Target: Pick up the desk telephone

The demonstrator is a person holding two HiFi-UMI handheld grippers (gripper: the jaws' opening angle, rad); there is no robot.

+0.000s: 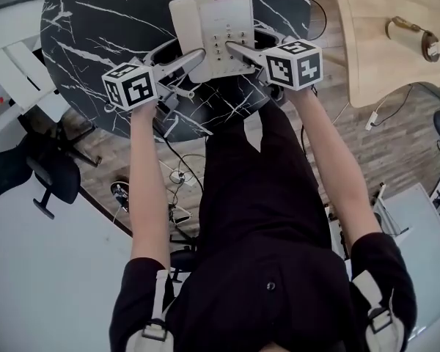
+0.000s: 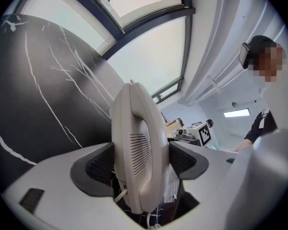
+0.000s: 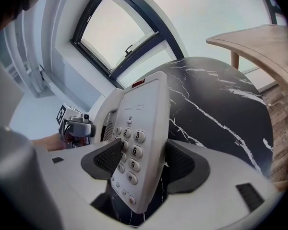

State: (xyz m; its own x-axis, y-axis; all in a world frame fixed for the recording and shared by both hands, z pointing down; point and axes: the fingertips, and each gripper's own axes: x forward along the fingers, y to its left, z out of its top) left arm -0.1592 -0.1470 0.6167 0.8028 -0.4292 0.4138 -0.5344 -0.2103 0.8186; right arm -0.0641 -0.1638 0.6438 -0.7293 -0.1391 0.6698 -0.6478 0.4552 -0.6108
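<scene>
- We show the telephone at the near edge of the black marbled tabletop, with one gripper on each near corner.
- The left hand-held gripper is clamped on the telephone's left side. In the left gripper view the handset fills the gap, and both pads press against that edge.
- The right hand-held gripper is clamped on the right side. In the right gripper view one pad bears on the keypad and the other on the underside.
- We judge the reach and the two-sided grasp to be complete.
- We cannot tell whether the base has left the tabletop. In the head view it sits flat and close to the marble, with no clear gap beneath it.
- What we judge is left is the lift itself. Both grippers would need to rise together and level, so that the handset keeps its seat in the cradle.
</scene>
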